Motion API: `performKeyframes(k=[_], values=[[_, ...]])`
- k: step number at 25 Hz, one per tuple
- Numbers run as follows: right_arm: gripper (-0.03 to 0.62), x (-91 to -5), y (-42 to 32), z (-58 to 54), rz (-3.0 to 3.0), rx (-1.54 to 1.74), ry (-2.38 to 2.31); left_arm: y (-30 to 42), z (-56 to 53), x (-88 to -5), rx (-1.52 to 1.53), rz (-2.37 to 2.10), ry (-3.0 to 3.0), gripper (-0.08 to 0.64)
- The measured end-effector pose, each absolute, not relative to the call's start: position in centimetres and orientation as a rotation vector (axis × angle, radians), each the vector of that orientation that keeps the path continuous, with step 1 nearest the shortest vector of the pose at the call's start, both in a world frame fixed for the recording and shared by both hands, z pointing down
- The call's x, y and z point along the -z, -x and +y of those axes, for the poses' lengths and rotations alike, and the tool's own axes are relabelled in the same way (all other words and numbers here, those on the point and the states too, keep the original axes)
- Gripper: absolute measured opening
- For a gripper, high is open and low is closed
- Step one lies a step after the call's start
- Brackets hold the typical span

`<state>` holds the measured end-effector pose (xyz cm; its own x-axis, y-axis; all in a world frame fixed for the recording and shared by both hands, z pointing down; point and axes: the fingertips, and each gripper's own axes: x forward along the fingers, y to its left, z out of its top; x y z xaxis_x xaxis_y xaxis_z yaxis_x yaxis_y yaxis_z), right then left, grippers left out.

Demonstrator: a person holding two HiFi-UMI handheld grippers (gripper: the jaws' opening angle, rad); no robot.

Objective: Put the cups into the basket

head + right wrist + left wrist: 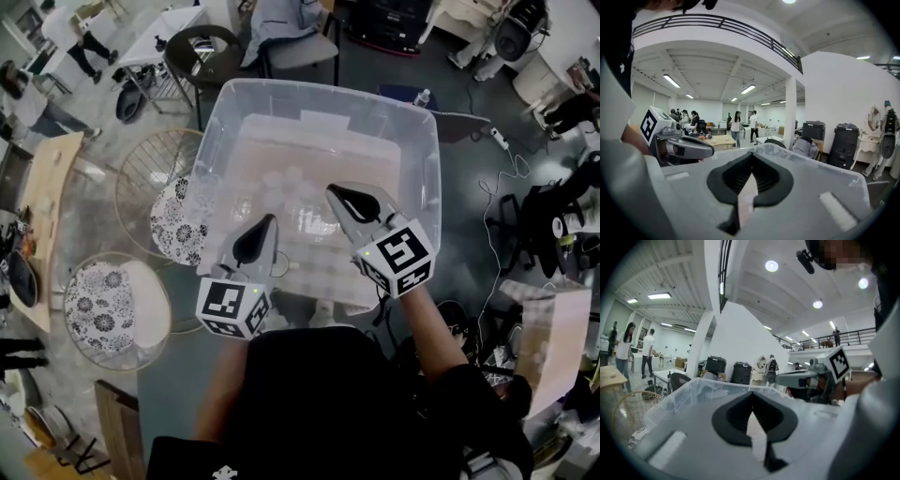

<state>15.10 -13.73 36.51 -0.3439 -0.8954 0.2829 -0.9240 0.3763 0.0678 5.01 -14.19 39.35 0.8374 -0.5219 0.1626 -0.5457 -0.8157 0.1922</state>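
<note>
A large clear plastic bin (418, 131) stands in front of me with several pale, see-through cups (284, 185) on its bottom, hard to tell apart. My left gripper (270, 219) hovers over the bin's near left part, jaws shut with nothing between them. To its right, my right gripper (331, 190) reaches a little further over the bin, also shut and empty. Two round wire baskets with flowered lining sit left of the bin, one beside it (155, 192) and one nearer to me (114, 307). Both gripper views look level across the bin rim (696, 384), so the cups are hidden there.
A black chair (202, 56) and a grey chair (300, 47) stand behind the bin. People walk at the far left. A wooden table (42, 216) runs along the left. Cables and a pale box (553, 342) lie to the right.
</note>
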Motion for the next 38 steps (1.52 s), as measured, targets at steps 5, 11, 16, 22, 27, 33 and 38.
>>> performKeyframes(k=[5, 11, 16, 22, 27, 33, 38], values=[[0.003, -35.5, -14.4, -12.4, -2.447, -0.135, -1.686, -4.9, -14.0, -38.4, -0.139, -0.833, -2.807, 0.005], [0.003, -35.0, -12.9, -11.2, -2.481, -0.104, -1.714, -5.0, -13.6, -38.1, -0.152, -0.821, -2.839, 0.005], [0.003, -35.4, -11.9, -10.8, -2.493, -0.117, -1.706, -4.9, -13.1, -37.9, -0.187, -0.844, -2.898, 0.005], [0.003, -36.2, -10.6, -10.3, -2.509, -0.143, -1.662, -3.7, -13.0, -37.1, -0.092, -0.842, -2.859, 0.005], [0.003, -37.1, -8.8, -10.5, -2.528, -0.173, -1.608, -2.3, -12.9, -37.4, -0.101, -0.866, -2.847, 0.005], [0.003, -38.2, -6.3, -10.8, -2.554, -0.201, -1.523, -0.3, -12.9, -38.0, -0.112, -0.914, -2.82, 0.005], [0.003, -39.6, -4.1, -11.3, -2.566, -0.248, -1.45, 1.7, -13.3, -38.6, -0.132, -0.968, -2.797, 0.005]])
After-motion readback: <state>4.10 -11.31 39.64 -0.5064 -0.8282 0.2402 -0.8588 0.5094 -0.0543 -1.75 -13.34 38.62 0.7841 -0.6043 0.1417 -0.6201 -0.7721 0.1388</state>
